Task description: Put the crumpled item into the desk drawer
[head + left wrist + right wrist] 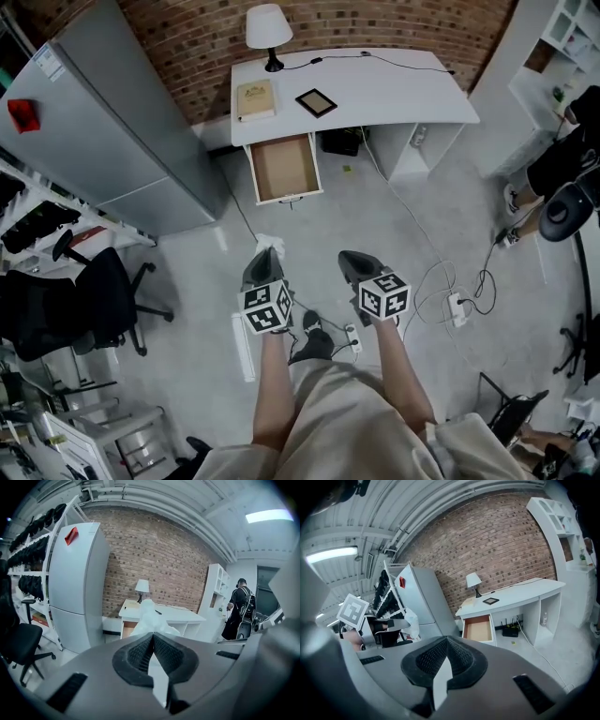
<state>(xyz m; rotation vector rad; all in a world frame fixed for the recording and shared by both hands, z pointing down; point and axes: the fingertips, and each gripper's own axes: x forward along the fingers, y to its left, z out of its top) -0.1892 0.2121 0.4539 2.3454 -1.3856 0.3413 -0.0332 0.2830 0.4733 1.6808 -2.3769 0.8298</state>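
Observation:
The crumpled white item [270, 244] sticks out of my left gripper [264, 255], whose jaws are shut on it, above the grey floor. In the left gripper view the crumpled white item [151, 619] rises from the closed pads of that gripper [152, 635], in front of the desk. My right gripper [352, 259] hangs beside it, shut with nothing in it, and in its own view the right gripper [446, 640] points towards the desk. The white desk [394, 94] stands ahead against the brick wall, and its wooden drawer [283, 169] is pulled open, its bottom bare; the drawer [478, 629] looks the same there.
On the desk are a lamp [268, 30], a book [255, 97] and a tablet [316, 102]. A grey cabinet [103, 122] stands left, with an office chair [89, 300] nearer. Cables and a power strip [457, 307] lie on the floor at right. A person [238, 609] stands far right.

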